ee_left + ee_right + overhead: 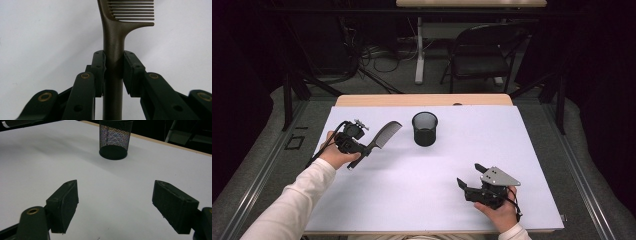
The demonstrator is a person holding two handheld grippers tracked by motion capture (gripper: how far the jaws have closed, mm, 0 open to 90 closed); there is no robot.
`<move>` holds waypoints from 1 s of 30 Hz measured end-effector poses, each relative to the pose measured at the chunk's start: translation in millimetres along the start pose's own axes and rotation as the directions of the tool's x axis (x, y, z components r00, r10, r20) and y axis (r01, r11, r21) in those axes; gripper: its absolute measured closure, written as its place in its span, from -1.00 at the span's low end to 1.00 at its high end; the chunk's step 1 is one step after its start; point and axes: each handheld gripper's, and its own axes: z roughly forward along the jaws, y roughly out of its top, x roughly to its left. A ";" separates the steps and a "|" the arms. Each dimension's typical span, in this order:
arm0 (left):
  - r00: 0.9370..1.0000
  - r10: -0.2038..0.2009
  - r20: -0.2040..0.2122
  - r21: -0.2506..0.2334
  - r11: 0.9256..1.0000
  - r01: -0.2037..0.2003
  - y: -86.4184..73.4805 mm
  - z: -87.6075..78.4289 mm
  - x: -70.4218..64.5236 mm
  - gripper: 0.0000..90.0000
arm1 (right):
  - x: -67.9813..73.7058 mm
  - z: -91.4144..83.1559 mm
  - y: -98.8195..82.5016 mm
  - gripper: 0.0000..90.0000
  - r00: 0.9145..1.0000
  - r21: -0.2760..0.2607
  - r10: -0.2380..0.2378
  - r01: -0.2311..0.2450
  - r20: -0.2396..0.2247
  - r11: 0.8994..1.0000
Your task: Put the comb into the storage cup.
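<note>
A dark comb point(384, 135) with a long handle is held above the white table point(472, 150) at the left. My left gripper point(365, 149) is shut on its handle, and the toothed end points up and right toward the cup. In the left gripper view the pads point(98, 67) press both sides of the comb handle point(113, 50). A black mesh cup point(425, 128) stands upright at the table's middle back, also seen ahead as the cup point(115, 138) in the right gripper view. My right gripper point(468, 176) rests at the front right, open, with nothing between its pads point(63, 202).
A wooden strip point(422, 99) borders the table's far edge. Beyond it stand a black chair point(484, 52) and a desk leg point(419, 47) with cables on the floor.
</note>
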 end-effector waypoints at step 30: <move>0.998 0.054 0.029 -0.171 0.984 -0.048 7.1 -14.8 -41.2 0.61 | -0.4 -0.6 -0.4 -0.54 1.000 -0.006 0.001 -0.001 0.001 1.000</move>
